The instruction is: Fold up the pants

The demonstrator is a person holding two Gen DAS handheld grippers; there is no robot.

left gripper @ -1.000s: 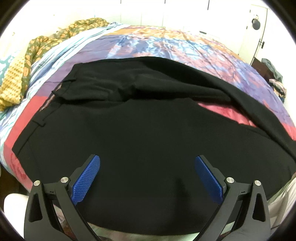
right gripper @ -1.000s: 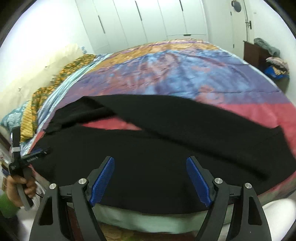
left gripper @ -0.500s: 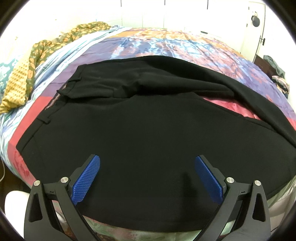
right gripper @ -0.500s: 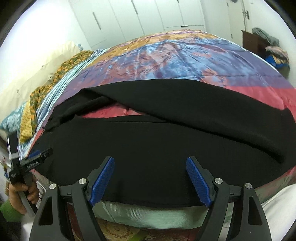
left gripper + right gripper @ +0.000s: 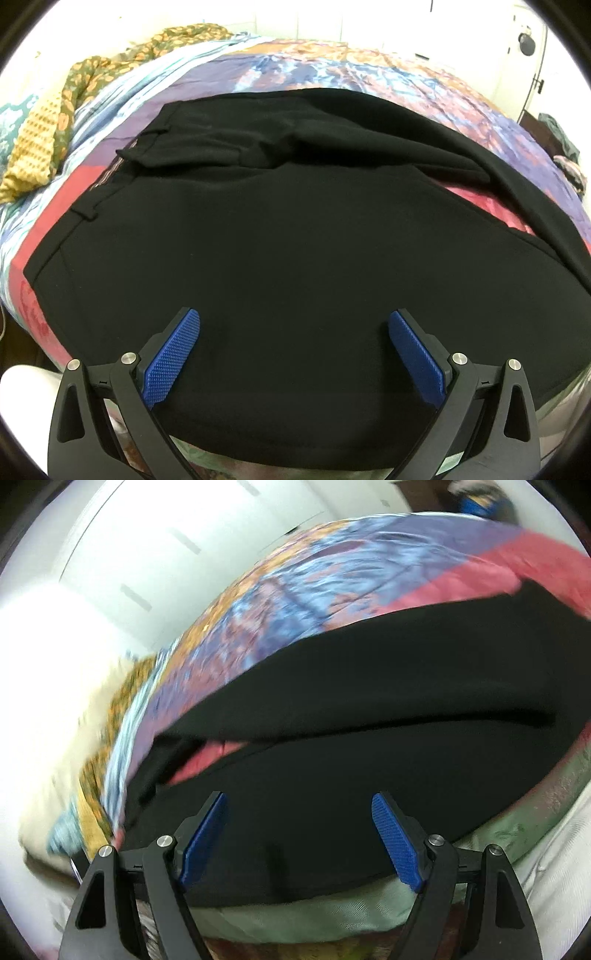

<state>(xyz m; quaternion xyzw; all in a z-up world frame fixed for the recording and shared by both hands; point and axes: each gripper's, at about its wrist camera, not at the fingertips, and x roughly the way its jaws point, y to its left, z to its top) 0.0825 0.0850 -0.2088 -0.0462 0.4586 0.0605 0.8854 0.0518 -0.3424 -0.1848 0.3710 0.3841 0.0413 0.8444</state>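
Left wrist view: black pants (image 5: 295, 236) lie spread on the bed (image 5: 332, 74), and we hold both hand-held grippers released above their near edge.

The left hand-held gripper (image 5: 293, 350) hangs over the broad seat and waist area, its 2 blue pads (image 5: 171, 360) wide apart and gripping nothing. The right hand-held gripper (image 5: 299, 840) is likewise spread and empty over the lower leg section; that view is tilted and smeared, so we can only guess it sits close to the cloth. The 2 legs are split, with red bedspread showing between them. In our judgement the risk is pinching only the top layer, or catching the bedspread with it, so the fold drags crooked. The bunched far leg could also trap a crease.
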